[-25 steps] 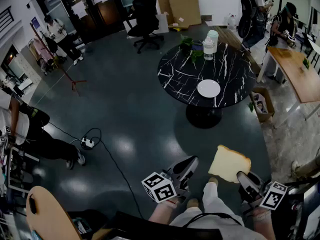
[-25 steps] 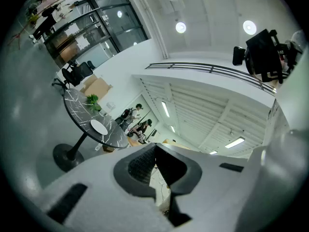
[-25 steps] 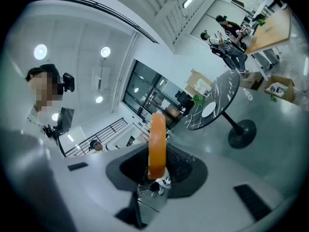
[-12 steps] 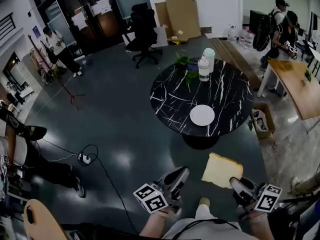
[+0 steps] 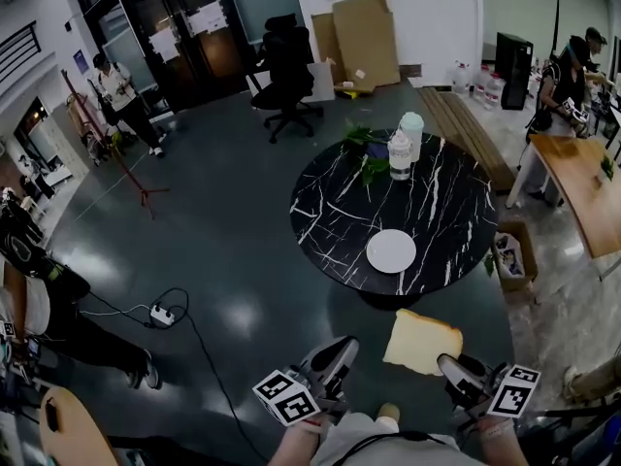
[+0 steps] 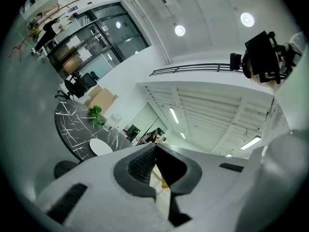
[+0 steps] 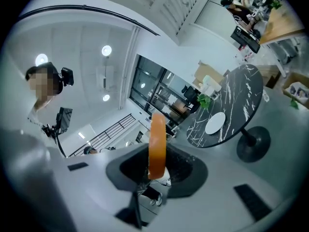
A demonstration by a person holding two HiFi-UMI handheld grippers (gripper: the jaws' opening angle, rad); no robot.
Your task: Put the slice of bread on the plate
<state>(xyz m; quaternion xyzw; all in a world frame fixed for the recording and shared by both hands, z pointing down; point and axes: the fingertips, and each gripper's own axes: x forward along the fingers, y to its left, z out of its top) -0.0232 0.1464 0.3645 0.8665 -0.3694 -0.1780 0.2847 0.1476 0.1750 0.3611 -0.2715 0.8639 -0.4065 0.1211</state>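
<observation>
A slice of bread [image 5: 422, 343], pale with a tan crust, hangs flat over the dark floor with my right gripper [image 5: 449, 365] shut on its near right edge. In the right gripper view the bread [image 7: 157, 141] stands edge-on between the jaws of the right gripper [image 7: 157, 167]. The white plate [image 5: 391, 251] lies bare on the near side of a round black marble table [image 5: 330, 212], ahead of the bread. It also shows as the plate [image 7: 215, 123] and the plate [image 6: 100, 147]. My left gripper [image 5: 330, 362] hovers left of the bread, its jaws [image 6: 155, 148] shut on nothing.
On the table's far side stand a bottle [image 5: 399, 154], a pale cup [image 5: 412, 128] and a small plant [image 5: 369, 150]. A box [image 5: 509, 256] sits by the table's right. A power strip [image 5: 156, 314] with cable lies on the floor at left. A wooden desk [image 5: 582, 187] is at right, with people standing around.
Both grippers and the bread have advanced toward the black table. The table and plate now sit lower and nearer in the head view. The grip on the bread is unchanged.
</observation>
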